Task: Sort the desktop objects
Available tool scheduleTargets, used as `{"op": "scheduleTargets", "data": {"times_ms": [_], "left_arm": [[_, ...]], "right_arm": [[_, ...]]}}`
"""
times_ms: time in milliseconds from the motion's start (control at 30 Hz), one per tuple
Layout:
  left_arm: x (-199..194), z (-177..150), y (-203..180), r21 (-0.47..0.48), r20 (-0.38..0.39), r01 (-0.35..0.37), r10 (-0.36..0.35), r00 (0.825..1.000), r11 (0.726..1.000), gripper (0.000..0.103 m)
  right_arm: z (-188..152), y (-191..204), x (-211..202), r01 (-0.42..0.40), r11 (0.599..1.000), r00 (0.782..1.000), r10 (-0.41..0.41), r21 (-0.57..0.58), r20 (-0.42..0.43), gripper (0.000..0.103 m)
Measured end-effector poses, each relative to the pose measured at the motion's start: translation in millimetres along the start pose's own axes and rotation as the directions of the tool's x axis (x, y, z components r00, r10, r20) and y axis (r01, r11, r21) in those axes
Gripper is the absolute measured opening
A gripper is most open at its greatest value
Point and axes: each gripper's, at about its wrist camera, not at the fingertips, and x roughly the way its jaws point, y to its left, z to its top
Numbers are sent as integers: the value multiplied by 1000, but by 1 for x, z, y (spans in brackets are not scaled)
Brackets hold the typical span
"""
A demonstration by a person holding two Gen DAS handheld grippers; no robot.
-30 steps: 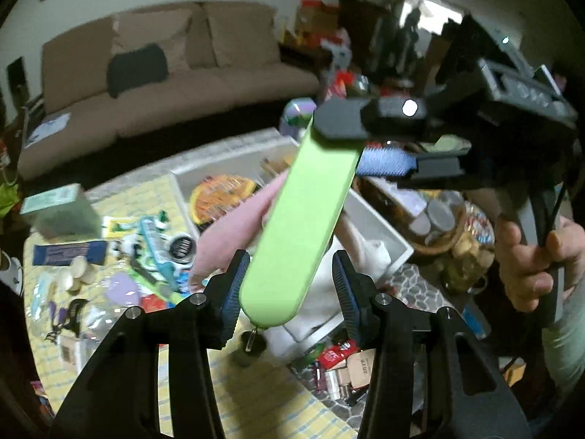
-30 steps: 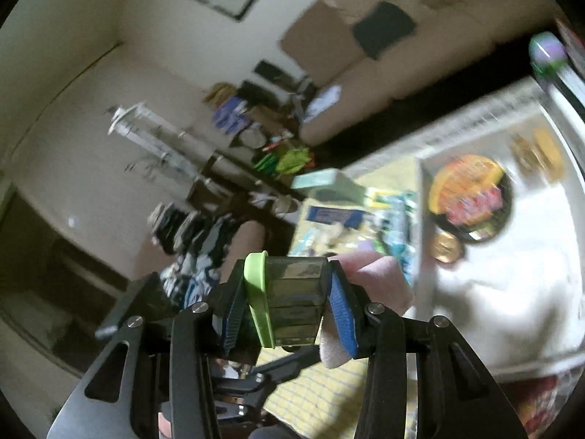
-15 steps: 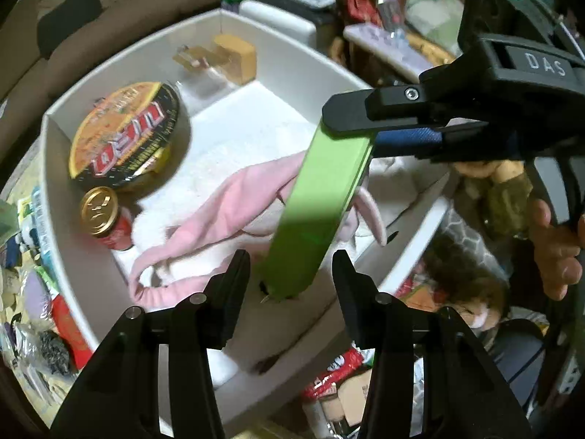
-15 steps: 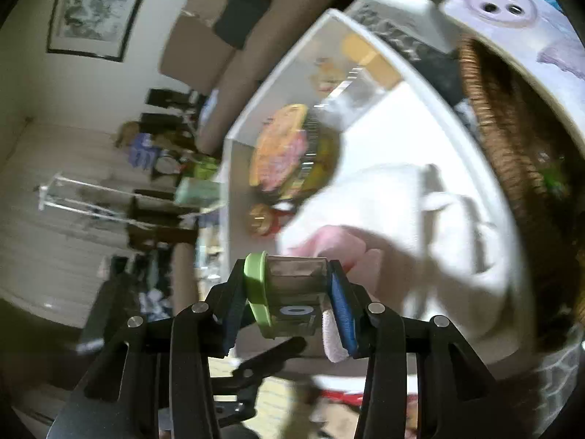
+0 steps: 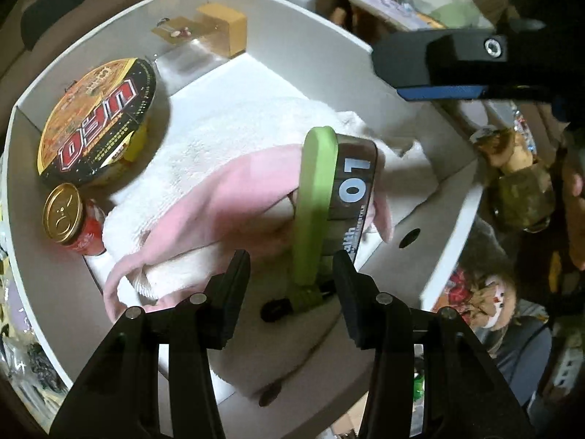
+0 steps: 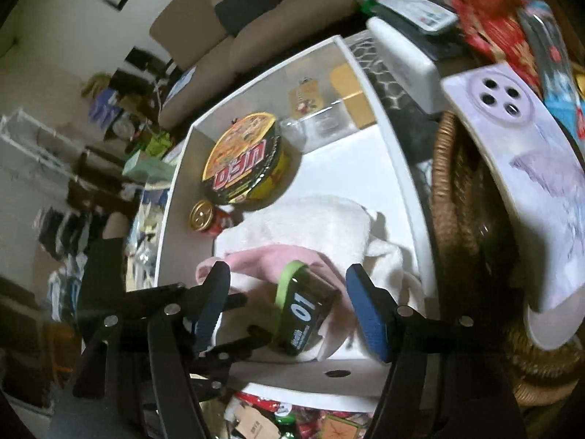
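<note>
- Left wrist view: the left tool (image 5: 290, 274) points down into a white box (image 5: 321, 47).
- A green-and-dark case (image 5: 331, 201) marked "01" lies on a pink cloth (image 5: 226, 201) over a white towel (image 5: 219, 135) inside the box.
- The near end of the case sits between the left tool's fingers. A gap shows beside the left finger; contact at the right finger cannot be confirmed. The left tool stands partly open, with no visible clamp on the case.
- An instant noodle bowl (image 5: 98, 120) stands at the box's left wall, with a gold-topped red can (image 5: 69, 219) just beside it.
- A yellow block (image 5: 223, 29) rests at the far wall.
- One finger of the right tool crosses the upper right of this view, apart from the case.
- Right wrist view: the right tool (image 6: 289, 303) has just been opening. Its jaws stand wide, and the case (image 6: 303, 311) lies between them with clear gaps on both sides, untouched.
- The case rests on the pink cloth (image 6: 263, 259) near the box's front wall (image 6: 292, 369).
- A wicker basket (image 6: 460, 219) stands just beside the box, to the right.
</note>
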Motion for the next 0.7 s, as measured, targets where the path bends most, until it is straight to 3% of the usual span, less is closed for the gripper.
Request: {"op": "scheduleTargets", "data": {"times_ms": [133,267,533,567,600,700], "left_arm": [[0,-3,-1,12,-1,6,-6,1000,1000,45],[-8,-16,9,-5,17,18,-18,1000,1000,46],[-19,-25,17,-21,56,35,-34,998,999,48],[-19,-25,16,-15,56,38,-37,998,999,48],[-18,-26,16,-10,56,38,-38,998,999,49],[-18,-25,11,3,65,37,-37,997,999,51]], "right_arm": [[6,24,26,69,987,994,-80,-143,-75,69],[5,34,53,145,962,973,-181,-230,-144,70],[-2,24,88,224,954,936,-268,-200,-228,79],[-3,22,90,216,958,936,-259,-190,-239,75],[-5,22,91,215,957,936,-259,-195,-241,59],[-9,27,84,207,951,940,-258,-231,-222,56]]}}
